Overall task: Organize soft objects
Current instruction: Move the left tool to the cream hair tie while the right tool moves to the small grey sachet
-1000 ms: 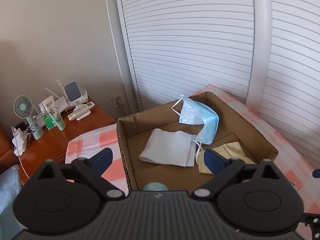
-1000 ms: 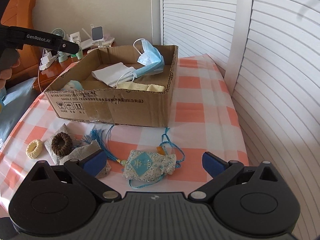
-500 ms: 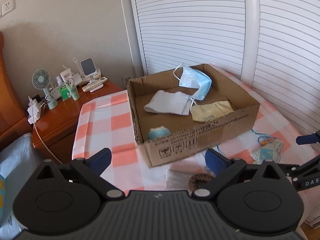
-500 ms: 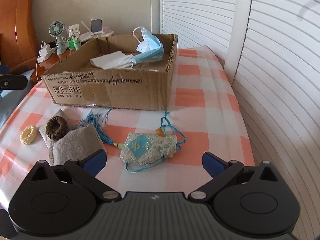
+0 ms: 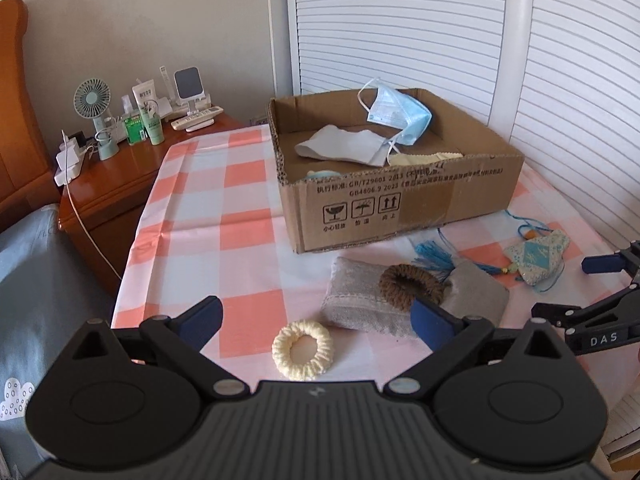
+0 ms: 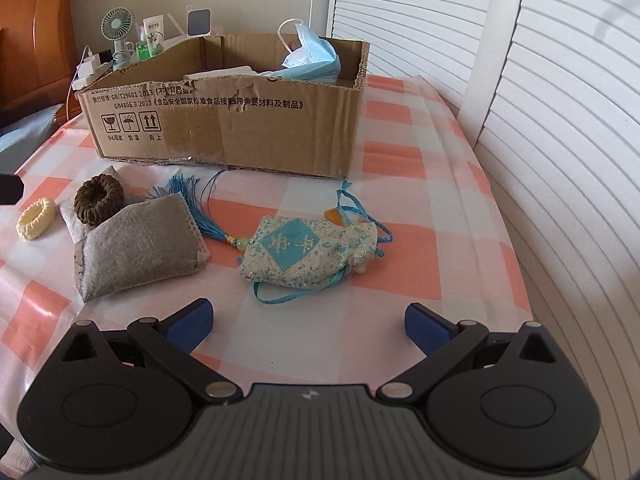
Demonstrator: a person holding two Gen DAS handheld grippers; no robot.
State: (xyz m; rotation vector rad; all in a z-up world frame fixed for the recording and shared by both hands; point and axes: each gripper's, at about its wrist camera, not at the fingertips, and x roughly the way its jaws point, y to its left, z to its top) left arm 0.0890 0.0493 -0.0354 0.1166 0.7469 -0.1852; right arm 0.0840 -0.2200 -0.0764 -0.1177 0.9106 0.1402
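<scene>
The left gripper (image 5: 316, 316) hangs spread wide and empty above the checked cloth; a cream scrunchie (image 5: 302, 349) lies just ahead between its fingers. The right gripper (image 6: 308, 318) is also spread, holding nothing, with the blue sachet (image 6: 306, 252) just beyond its tips. The cardboard box (image 6: 260, 128) sits farther ahead.

Under my fingers, the table's orange-and-white checked cloth (image 6: 400, 168) carries an open cardboard box (image 6: 256, 128), grey fabric pouches (image 6: 140, 240), a cream knitted ring (image 5: 302, 349) and a blue embroidered sachet (image 6: 308, 252).
</scene>
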